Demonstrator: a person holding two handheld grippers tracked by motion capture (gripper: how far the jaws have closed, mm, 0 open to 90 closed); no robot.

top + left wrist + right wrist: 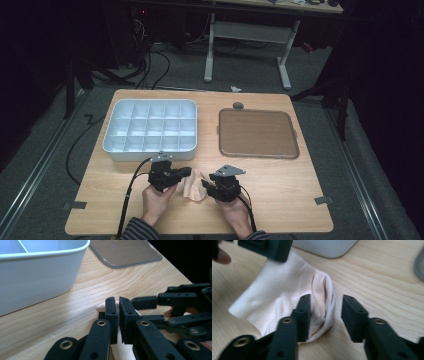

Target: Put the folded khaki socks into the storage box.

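On the far left part of the bench (280, 210) sits the white divided box (150, 129), its compartments bare as far as I can see from above; in my left tool's view its rounded wall (37, 277) rises close by on the left. Just in front of the box I hold my left tool (186, 172), pointing toward the middle of the bench, and its jaws are clamped tight on a fold of the cream cloth (192, 187), with only a thin strip of fabric showing between the pads (111, 312) in its own view. The cloth lies crumpled on the wood between my two hands, near the front edge, one end lifted into my left tool and the rest bunched and sagging onto the bench; it looks like a soft knitted piece (287, 297), though I cannot tell exactly what garment it is. To its right is my right tool (206, 186), aimed at the cloth from the other side. Its jaws stand about halfway apart; the left pad (304, 312) rests against a ridge of the fabric and the right pad is off it, over bare wood, so nothing is gripped there. Farther right and toward the back, well apart from the cloth, lies the brown lid (258, 133), flat on the bench.
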